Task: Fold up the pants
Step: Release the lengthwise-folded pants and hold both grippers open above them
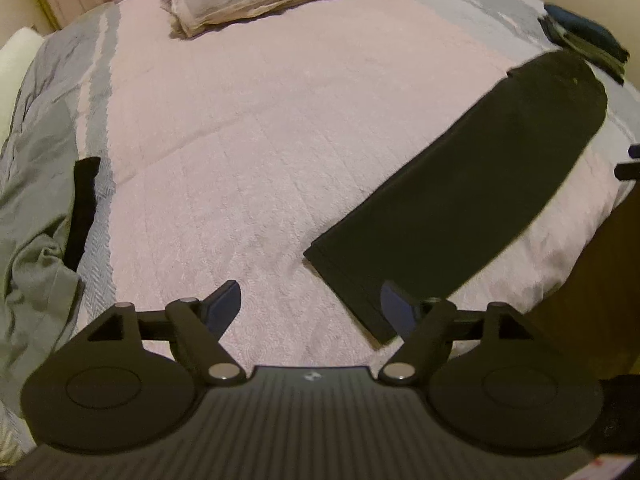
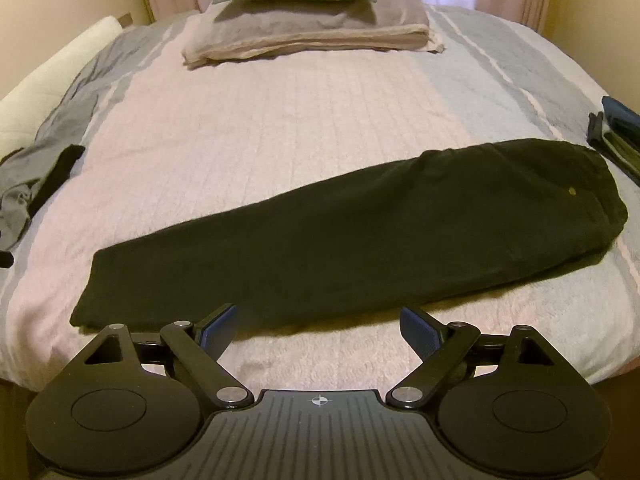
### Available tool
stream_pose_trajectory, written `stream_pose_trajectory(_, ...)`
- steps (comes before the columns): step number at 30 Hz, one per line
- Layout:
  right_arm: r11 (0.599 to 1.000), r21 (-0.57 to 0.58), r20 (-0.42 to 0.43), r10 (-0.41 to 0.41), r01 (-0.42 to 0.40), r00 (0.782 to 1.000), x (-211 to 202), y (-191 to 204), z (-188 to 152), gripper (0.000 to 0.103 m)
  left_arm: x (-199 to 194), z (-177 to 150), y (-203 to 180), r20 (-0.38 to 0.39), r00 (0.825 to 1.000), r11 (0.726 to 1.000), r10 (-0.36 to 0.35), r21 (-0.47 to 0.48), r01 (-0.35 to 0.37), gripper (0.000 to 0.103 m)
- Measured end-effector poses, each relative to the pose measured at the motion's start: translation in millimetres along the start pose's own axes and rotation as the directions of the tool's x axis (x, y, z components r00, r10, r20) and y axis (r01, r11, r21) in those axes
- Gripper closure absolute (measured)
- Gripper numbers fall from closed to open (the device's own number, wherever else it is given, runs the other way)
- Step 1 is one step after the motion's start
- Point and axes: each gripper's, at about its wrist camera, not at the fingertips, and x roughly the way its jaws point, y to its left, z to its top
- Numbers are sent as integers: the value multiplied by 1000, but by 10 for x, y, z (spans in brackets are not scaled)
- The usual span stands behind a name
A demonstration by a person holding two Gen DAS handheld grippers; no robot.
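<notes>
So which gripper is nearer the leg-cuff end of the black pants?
Left. The left gripper hangs open right beside the cuff end of the black pants; the right gripper, also open, faces the middle of the leg, off the near edge.

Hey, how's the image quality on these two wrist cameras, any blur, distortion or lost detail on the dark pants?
Left wrist view: strong fisheye bending of the bed's edges, dim warm light, the black pants nearly featureless, soft overall. Right wrist view: same barrel distortion, pants slightly better lit with faint folds and a small button visible; the curtained window behind the pillows is washed out.
</notes>
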Motion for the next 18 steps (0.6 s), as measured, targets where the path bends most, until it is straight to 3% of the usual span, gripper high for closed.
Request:
stream_pose_trajectory(4,999,50,-11,17,-16,1000,23,-56,-21,18,-40,51,-181,23,1000,999,-13,51,12,22)
stream_pose_trajectory(10,995,104,-23,13,-10,1000,-108,-58,-67,18,52,127,-315,28,998,990,-58,128,54,22)
stream_pose_trajectory(18,976,211,-83,-41,58,996,-189,141,-140,18,184,296,-289,41,984,944,-175,292,155,19)
